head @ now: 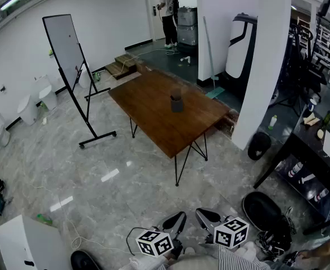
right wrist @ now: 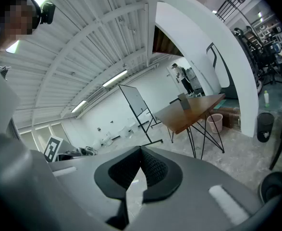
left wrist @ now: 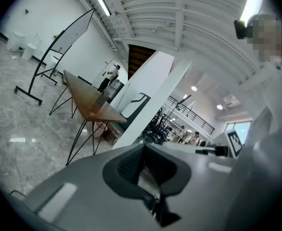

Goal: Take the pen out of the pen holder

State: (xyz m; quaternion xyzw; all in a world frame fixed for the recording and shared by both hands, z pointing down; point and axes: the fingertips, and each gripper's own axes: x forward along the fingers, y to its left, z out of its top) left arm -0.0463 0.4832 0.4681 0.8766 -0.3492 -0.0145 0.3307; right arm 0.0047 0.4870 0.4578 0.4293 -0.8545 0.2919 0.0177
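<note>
pen: too far to see; likely light, stiff, slick, so pinch its top
holder [head: 176, 102]: may tip
left gripper [head: 180, 217], right gripper [head: 203, 215]: clenched, empty

No readable txt, brand, no. or sign was in view anywhere. The only marks were black-and-white square code patterns, w/o letters. They stood on the left cube [head: 154, 243] behind the jaws of the left gripper [head: 179, 215] and on the right cube [head: 231, 233] behind the jaws of the right gripper [head: 203, 212]. In each gripper view, the other gripper's cube showed one such pattern off to the side of the jaws.
</note>
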